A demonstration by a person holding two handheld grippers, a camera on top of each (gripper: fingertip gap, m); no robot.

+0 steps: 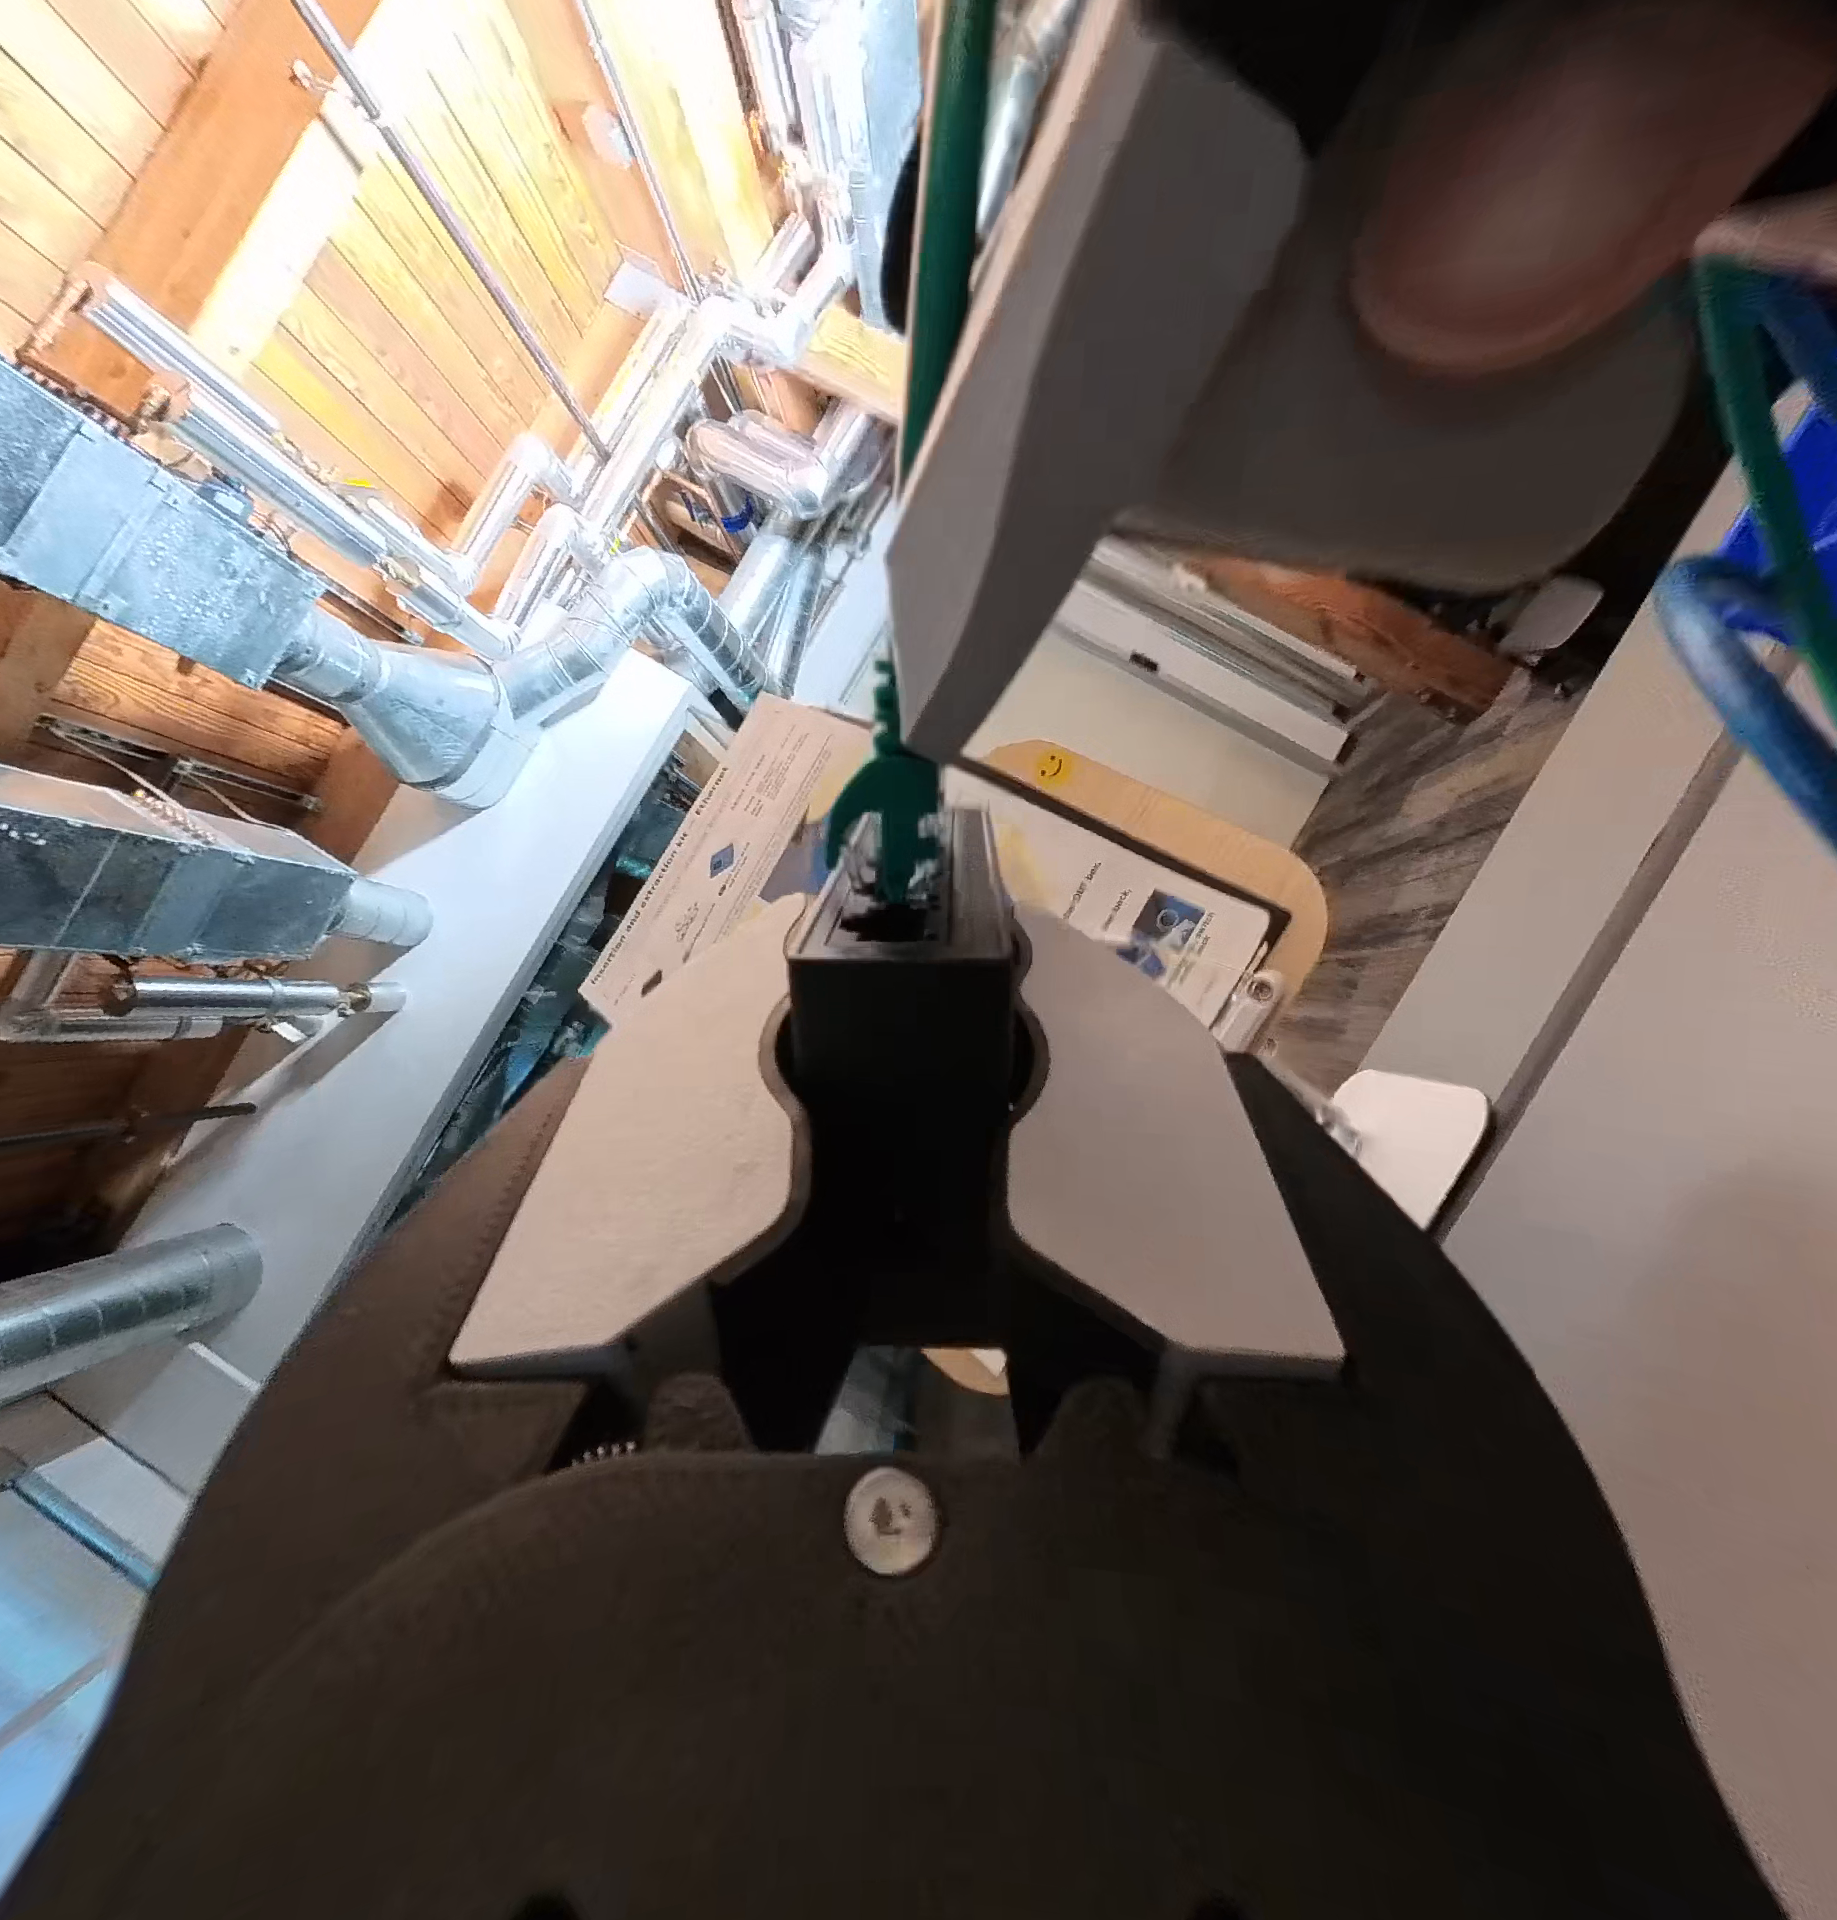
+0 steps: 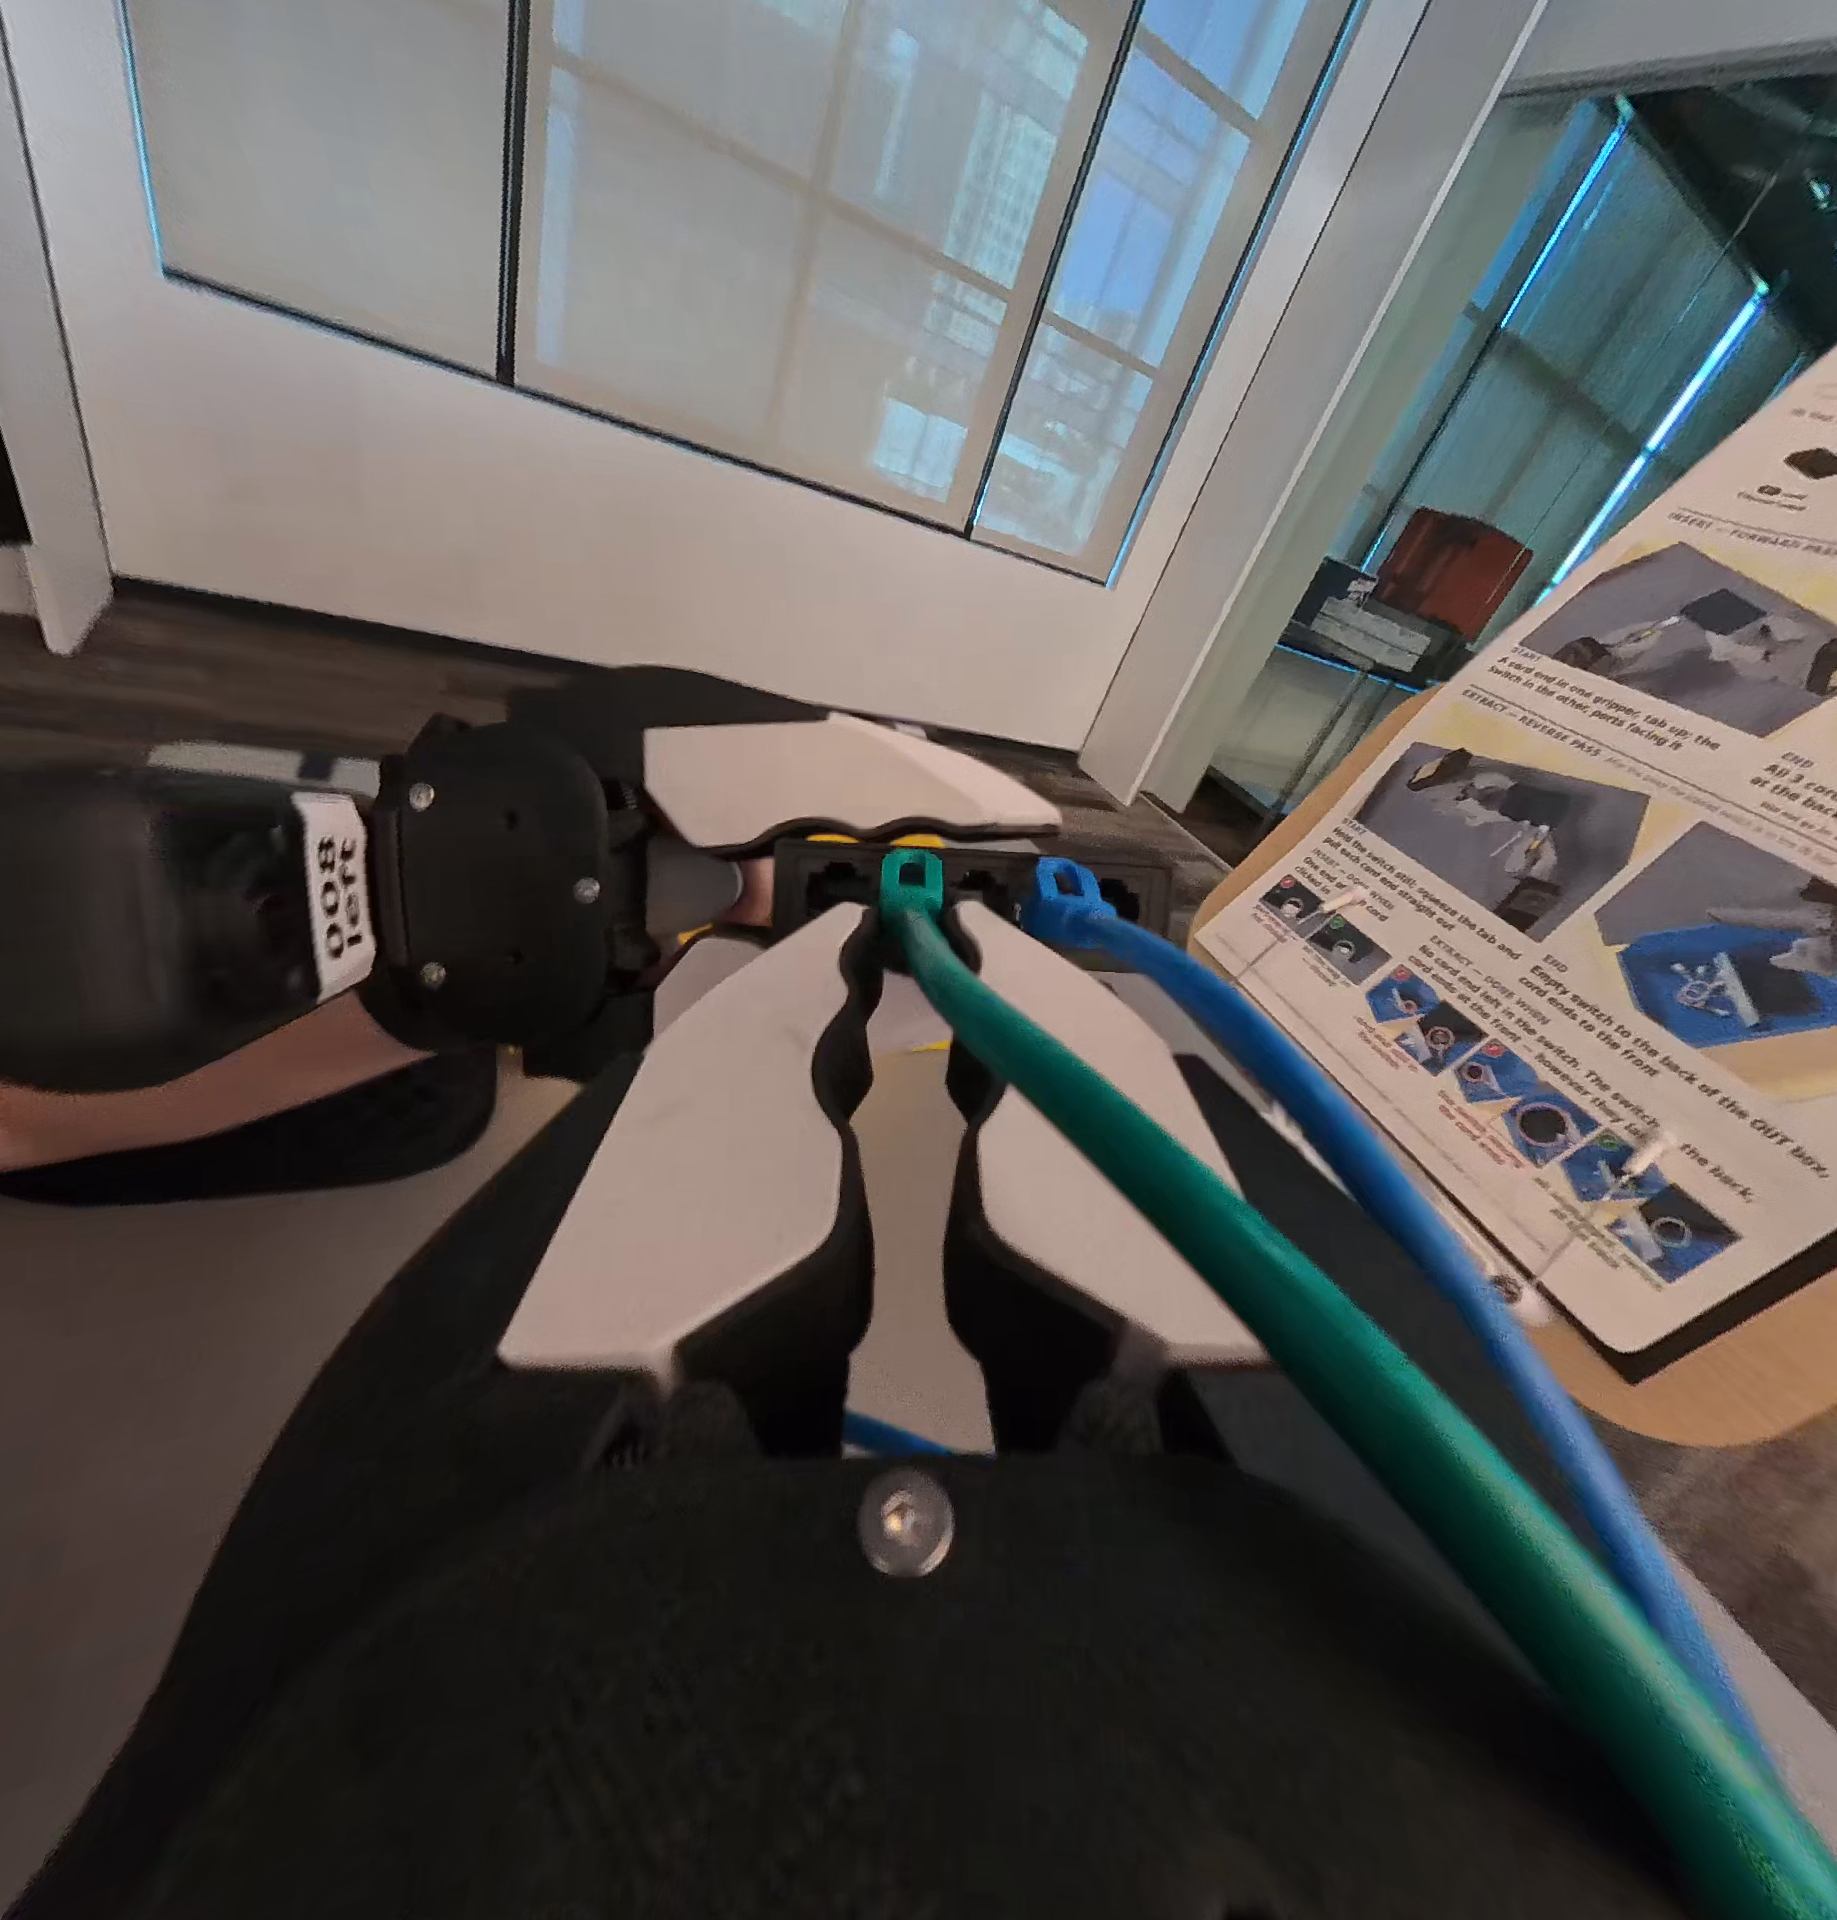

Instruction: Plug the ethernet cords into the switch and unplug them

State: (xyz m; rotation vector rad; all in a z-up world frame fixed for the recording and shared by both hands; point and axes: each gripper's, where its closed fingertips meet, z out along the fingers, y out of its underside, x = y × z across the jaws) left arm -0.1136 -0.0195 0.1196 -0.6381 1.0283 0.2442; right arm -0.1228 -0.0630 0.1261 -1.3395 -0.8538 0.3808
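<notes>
My left gripper (image 1: 901,935) is shut on the black switch (image 1: 898,1029), ports facing up in its view. In the right wrist view the switch (image 2: 1137,894) is held from the left, and one of the left gripper's fingers (image 2: 841,774) lies over it. My right gripper (image 2: 909,951) is shut on the green cord (image 2: 1153,1174) just behind its plug (image 2: 909,883), which sits in a port near the middle. In the left wrist view the green plug (image 1: 888,821) stands in the switch. A blue cord (image 2: 1361,1143) has its plug (image 2: 1065,899) in a port further right.
A printed instruction sheet (image 2: 1620,935) lies on a wooden board (image 2: 1724,1403) to the right. A grey tabletop (image 2: 166,1351) lies below the grippers. A white-framed glass door (image 2: 581,312) stands behind. Something yellow (image 2: 872,836) shows behind the switch. A blue bin (image 1: 1828,468) is at the right. My right fingertips sit around 5 cm from my left ones.
</notes>
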